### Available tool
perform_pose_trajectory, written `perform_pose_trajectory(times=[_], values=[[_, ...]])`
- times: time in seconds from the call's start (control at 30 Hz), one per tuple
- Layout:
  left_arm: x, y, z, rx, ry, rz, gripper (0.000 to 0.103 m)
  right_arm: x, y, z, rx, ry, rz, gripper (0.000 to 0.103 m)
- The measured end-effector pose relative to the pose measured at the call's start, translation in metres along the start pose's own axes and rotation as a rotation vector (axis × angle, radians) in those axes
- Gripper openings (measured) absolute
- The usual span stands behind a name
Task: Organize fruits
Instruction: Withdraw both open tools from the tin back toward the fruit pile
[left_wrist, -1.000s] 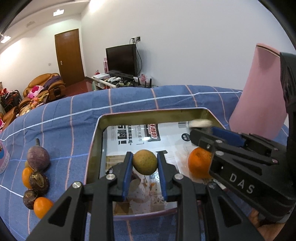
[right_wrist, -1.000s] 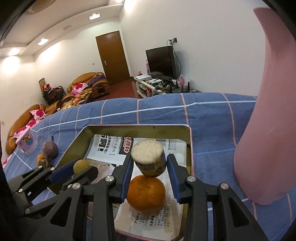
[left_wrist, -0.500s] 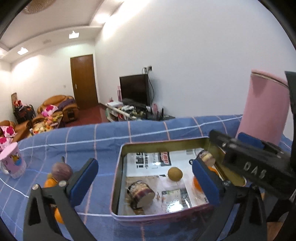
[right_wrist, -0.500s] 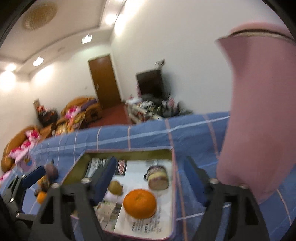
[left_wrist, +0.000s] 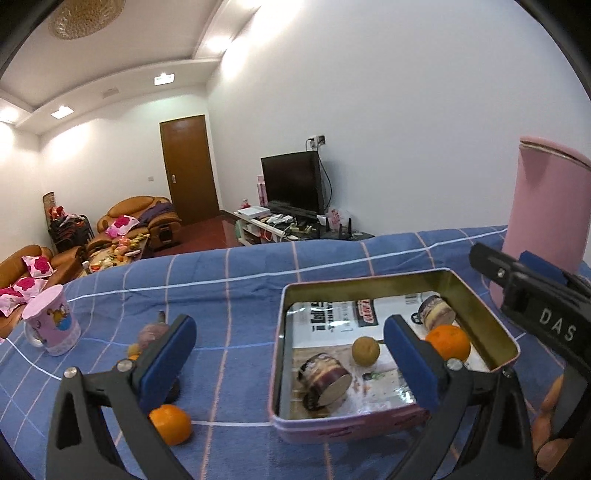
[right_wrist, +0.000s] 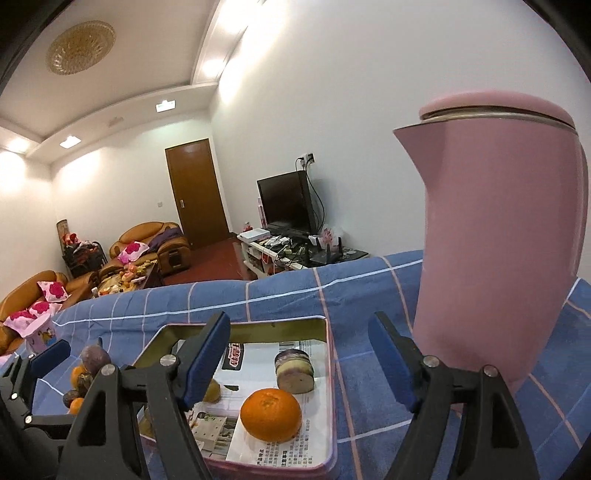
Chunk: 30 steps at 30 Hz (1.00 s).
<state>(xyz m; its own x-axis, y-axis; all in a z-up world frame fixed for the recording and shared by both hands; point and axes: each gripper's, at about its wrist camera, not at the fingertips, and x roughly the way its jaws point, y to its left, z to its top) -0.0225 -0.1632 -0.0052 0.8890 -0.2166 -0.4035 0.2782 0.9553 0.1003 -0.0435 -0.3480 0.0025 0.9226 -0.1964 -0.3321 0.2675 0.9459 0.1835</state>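
A pink metal tin (left_wrist: 354, 428) lined with newspaper sits on the blue checked cloth. It holds an orange (left_wrist: 447, 341), a small brown-green fruit (left_wrist: 365, 351) and two cut purple pieces (left_wrist: 325, 380) (left_wrist: 434, 313). My left gripper (left_wrist: 291, 365) is wide open and empty, raised in front of the tin. My right gripper (right_wrist: 306, 363) is wide open and empty above the tin (right_wrist: 330, 406), with the orange (right_wrist: 270, 409) and a purple piece (right_wrist: 294, 371) below it. Loose fruit lies left of the tin: an orange (left_wrist: 170, 424) and a purple fruit (left_wrist: 151, 332).
A tall pink kettle (right_wrist: 498, 236) stands just right of the tin, close to my right gripper's right finger. A pink cup (left_wrist: 51, 319) stands at the cloth's far left. Beyond the table are sofas, a door and a TV.
Both grippers have opened and pulled back and up. The left let go of the brown-green fruit and the right let go of the purple piece; both now lie in the tin.
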Motion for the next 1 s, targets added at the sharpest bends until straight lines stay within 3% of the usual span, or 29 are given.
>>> perform_pose_trajectory(times=[1.0], values=[[-0.010,0.067,-0.016,-0.059,0.052,0.048,0.103,-0.035,0.051,-0.026,0.039,0.027,0.008,0.078]])
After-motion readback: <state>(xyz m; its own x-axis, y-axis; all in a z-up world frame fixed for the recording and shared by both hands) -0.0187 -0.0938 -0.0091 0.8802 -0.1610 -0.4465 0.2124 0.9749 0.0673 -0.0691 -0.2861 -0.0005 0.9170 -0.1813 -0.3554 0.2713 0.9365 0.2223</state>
